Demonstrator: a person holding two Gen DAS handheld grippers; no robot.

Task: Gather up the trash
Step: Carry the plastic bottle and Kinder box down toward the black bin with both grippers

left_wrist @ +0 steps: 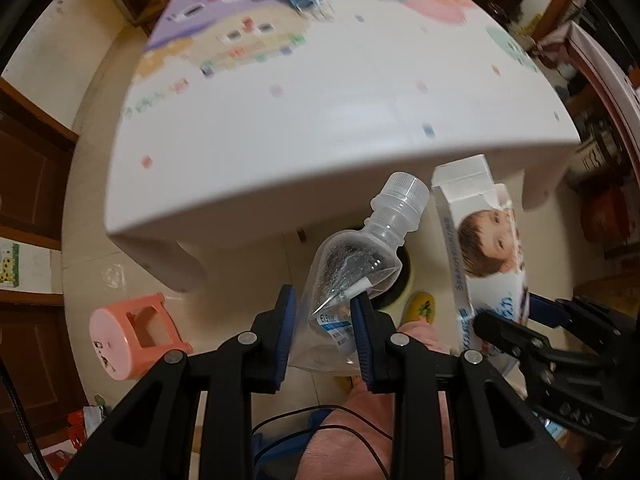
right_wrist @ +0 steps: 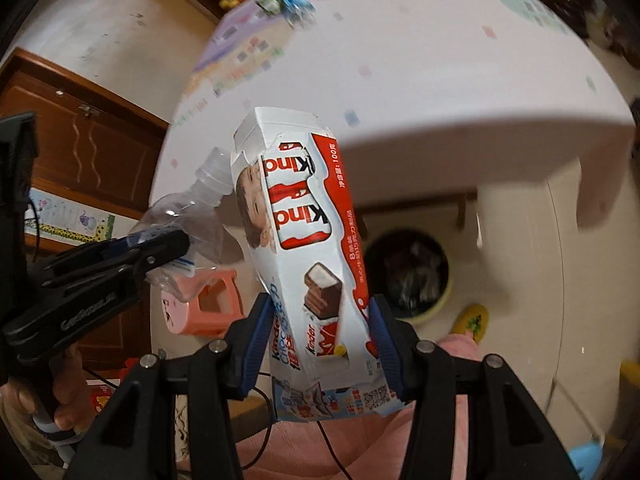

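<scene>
Left gripper (left_wrist: 324, 332) clamped on crushed clear plastic bottle (left_wrist: 360, 256); right gripper (right_wrist: 316, 344) clamped on white-and-red Kinder chocolate carton (right_wrist: 304, 232). Both 2 pieces of trash held off the white patterned table (left_wrist: 320, 128), near the dark-lined round bin (right_wrist: 408, 276) below. Best centred over the bin mouth before letting go, 1 at a time.

A crumpled clear plastic bottle (left_wrist: 352, 272), cap on, is held in the air past the table's near edge, its neck tilted up toward that edge and its flattened, labelled body lowest. Just to its right, a white-and-red Kinder chocolate box (right_wrist: 308, 248) is also held aloft, standing on end with its torn-open flap uppermost, the printed child's face turned toward the bottle.
</scene>
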